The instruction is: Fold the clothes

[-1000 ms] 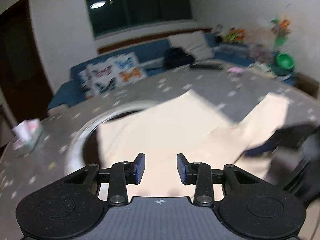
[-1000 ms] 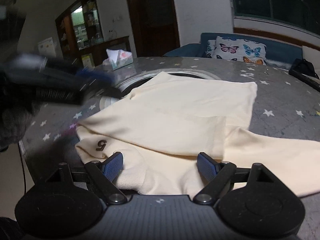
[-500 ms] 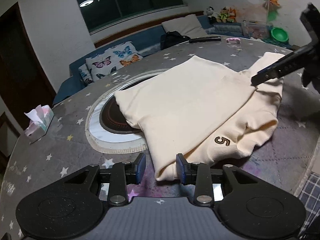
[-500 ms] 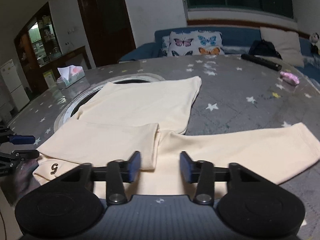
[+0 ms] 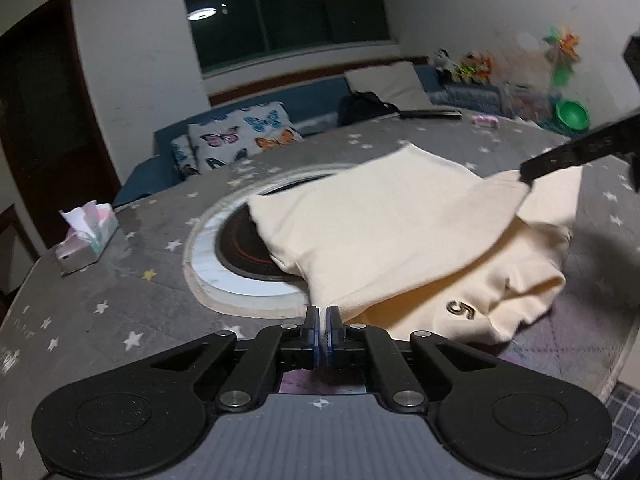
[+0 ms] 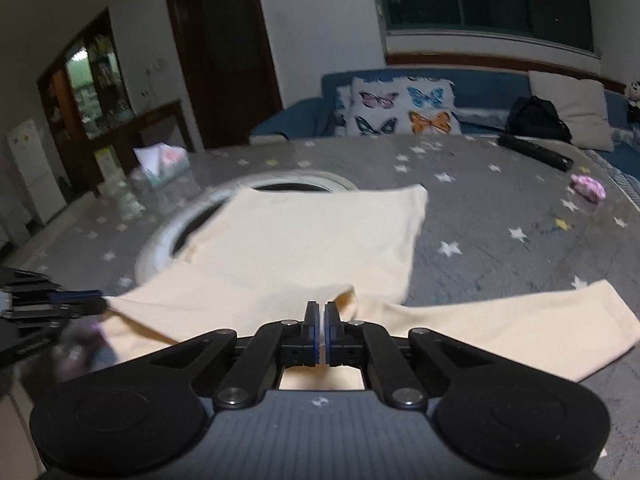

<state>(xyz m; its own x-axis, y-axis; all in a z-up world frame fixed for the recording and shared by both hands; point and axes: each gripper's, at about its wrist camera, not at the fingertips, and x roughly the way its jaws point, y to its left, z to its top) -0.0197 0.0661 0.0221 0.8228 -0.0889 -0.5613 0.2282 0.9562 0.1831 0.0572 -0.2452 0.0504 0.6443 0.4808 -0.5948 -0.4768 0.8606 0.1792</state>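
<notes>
A cream sweatshirt (image 5: 380, 224) with a dark "5" mark (image 5: 460, 310) lies on the grey star-patterned table. My left gripper (image 5: 322, 320) is shut on the near corner of its top layer. My right gripper (image 6: 322, 316) is shut on the same layer's other near edge, and it shows in the left wrist view as a black bar (image 5: 560, 156) pinching the cloth. The layer hangs taut and slightly raised between the two. In the right wrist view the sweatshirt (image 6: 312, 236) spreads ahead, one sleeve (image 6: 520, 328) lies out to the right, and the left gripper (image 6: 60, 304) is at the left edge.
A round recessed hob (image 5: 244, 256) sits mid-table, partly under the cloth. A tissue box (image 5: 86, 240) stands at the far left. A black bar (image 6: 534, 152) and a small pink object (image 6: 588, 188) lie at the far right. Behind the table is a blue sofa with butterfly cushions (image 5: 240, 136).
Both grippers went from open to shut on the sweatshirt's near edge. The pinched layer has come up off the table and is stretched between them.
</notes>
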